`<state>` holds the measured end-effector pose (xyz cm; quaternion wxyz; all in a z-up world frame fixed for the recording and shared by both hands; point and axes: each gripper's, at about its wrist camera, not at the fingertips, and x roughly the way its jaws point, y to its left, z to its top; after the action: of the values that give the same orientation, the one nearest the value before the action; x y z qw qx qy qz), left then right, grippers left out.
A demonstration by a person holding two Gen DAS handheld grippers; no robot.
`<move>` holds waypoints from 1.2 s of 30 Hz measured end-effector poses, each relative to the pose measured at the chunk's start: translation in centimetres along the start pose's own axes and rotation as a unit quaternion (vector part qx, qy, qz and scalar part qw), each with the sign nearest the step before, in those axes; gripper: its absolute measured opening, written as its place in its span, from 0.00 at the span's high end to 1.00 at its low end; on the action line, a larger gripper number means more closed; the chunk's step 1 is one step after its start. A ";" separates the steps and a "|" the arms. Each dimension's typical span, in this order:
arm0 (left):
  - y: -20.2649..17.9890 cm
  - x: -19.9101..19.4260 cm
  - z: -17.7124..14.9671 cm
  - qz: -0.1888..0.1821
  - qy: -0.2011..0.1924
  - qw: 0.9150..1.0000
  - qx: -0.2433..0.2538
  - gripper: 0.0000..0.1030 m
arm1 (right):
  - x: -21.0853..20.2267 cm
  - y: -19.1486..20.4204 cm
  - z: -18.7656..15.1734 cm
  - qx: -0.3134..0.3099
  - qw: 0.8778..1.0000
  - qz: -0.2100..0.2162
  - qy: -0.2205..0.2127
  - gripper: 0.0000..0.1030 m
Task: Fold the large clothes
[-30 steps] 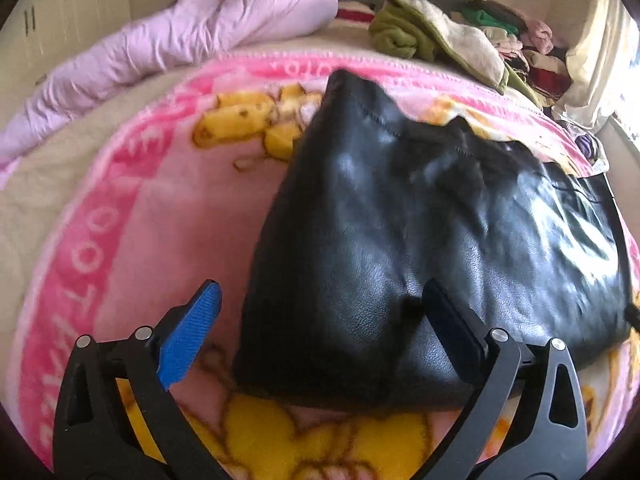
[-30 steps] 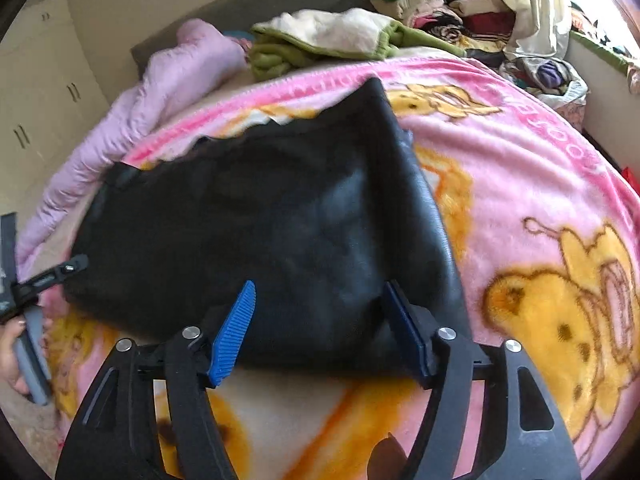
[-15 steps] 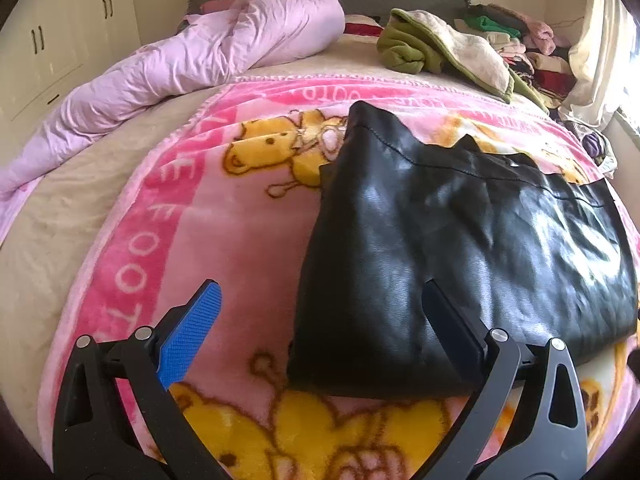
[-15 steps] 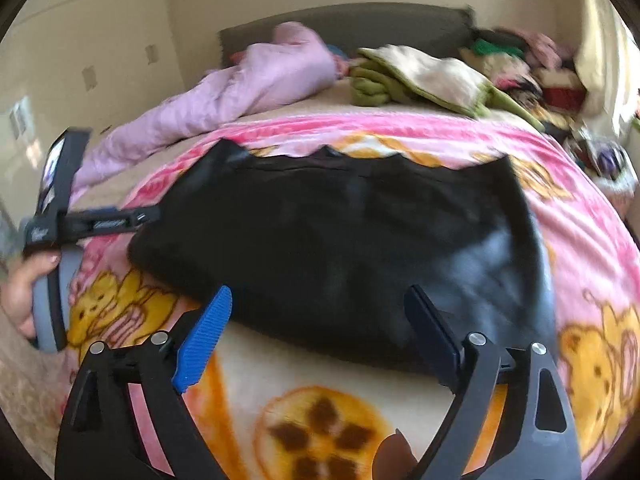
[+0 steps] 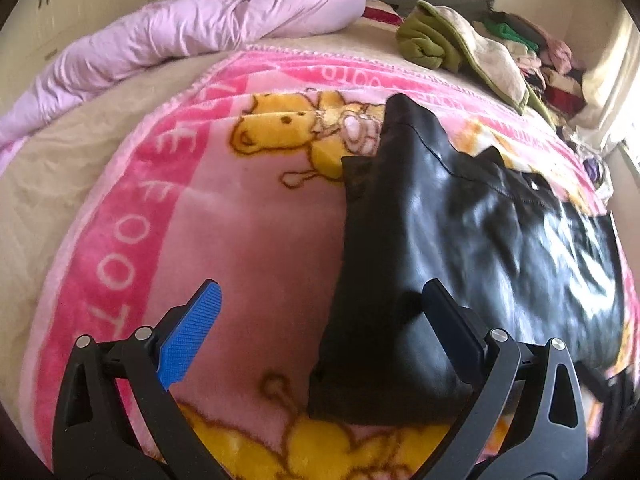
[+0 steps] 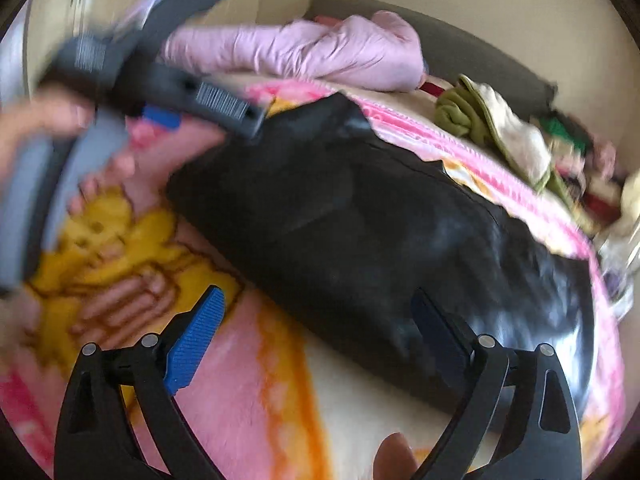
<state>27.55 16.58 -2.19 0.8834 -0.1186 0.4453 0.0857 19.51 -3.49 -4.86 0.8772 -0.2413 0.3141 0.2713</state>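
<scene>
The pink cartoon blanket (image 5: 248, 240) carries the black leather garment (image 5: 460, 248), already doubled into a thick slab, perhaps one fold from done. Left gripper (image 5: 316, 316) gapes empty over its near corner; right gripper (image 6: 320, 320), jaws opening, holds nothing.

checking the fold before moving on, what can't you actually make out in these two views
- Black garment: its underside and inner layers, hidden by its own top layer in both views; right end cut by the left wrist frame edge.
- Left gripper in the right wrist view: motion-blurred.
- Clothes pile: too small to identify.
</scene>
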 end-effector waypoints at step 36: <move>1.5 -4.3 -6.4 -0.165 0.088 0.982 0.017 0.18 | -7.5 4.9 -2.9 -0.011 0.994 0.061 -0.092 0.78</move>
<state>19.71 16.02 -2.62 0.8448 -0.1826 0.4967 -0.0790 10.24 -4.05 -2.97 0.8813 -0.2056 0.2429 0.3492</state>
